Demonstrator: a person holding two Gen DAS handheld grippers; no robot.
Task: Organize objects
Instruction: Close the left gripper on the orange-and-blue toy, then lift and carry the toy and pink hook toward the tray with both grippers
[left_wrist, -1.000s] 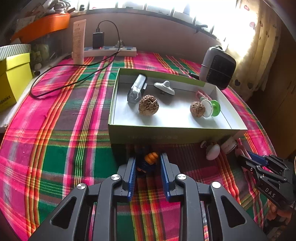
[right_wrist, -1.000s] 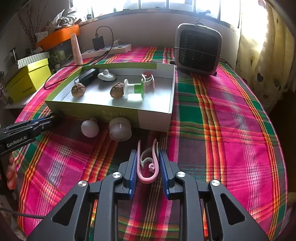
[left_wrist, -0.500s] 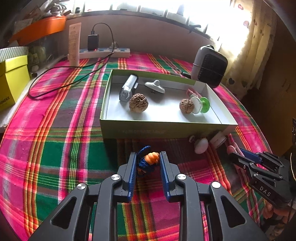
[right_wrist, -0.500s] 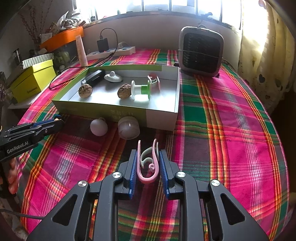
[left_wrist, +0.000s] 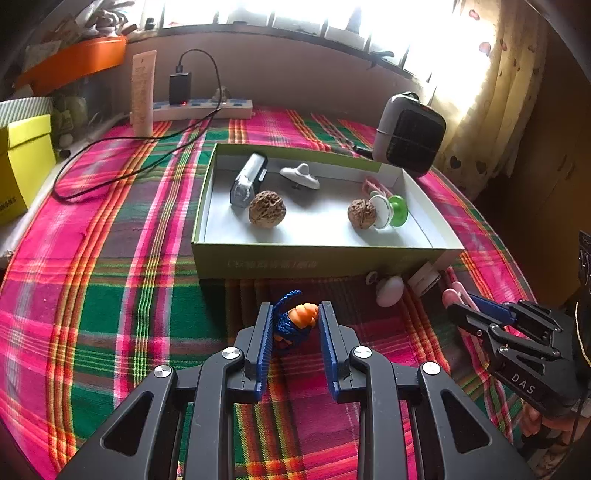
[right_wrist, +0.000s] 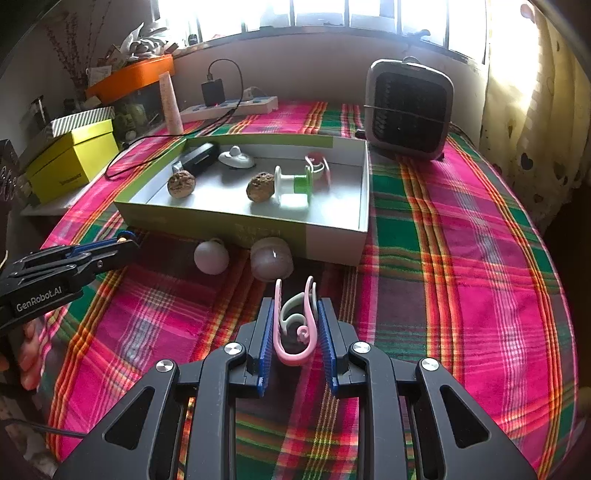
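Left gripper (left_wrist: 295, 325) is clamped on a small knotted charm (left_wrist: 293, 325), its ribbed blue pads pressing a braid of dark blue cord on one side and a ridged orange bead on the other. It hangs just above the plaid tablecloth (left_wrist: 110, 295), near the front wall of the shallow cardboard box (left_wrist: 314, 258), olive green outside and white inside. Inside the box lie two wrinkled brown walnuts (left_wrist: 266, 211), a silver cylindrical light (left_wrist: 248, 181), a white saucer-shaped piece (left_wrist: 300, 176), a white-and-green plastic spool (left_wrist: 389, 211) and a pink clip at the far right corner. On the cloth just outside the front wall rest a smooth white egg-shaped knob (left_wrist: 389, 291) and a pale cap beside it. Off to the right, the other gripper shows from the side.

From the right wrist view, the right gripper (right_wrist: 295, 325) is closed on a pink clip (right_wrist: 295, 328), a thin glossy plastic loop shaped like a long U with a pale curl inside, its open ends pointing toward the box (right_wrist: 332, 243). It is held above the cloth, just short of a frosted round cap (right_wrist: 271, 258) and the white knob (right_wrist: 211, 257) that lie against the box's front wall. A dark grilled heater (right_wrist: 410, 110) stands behind the box's right corner.
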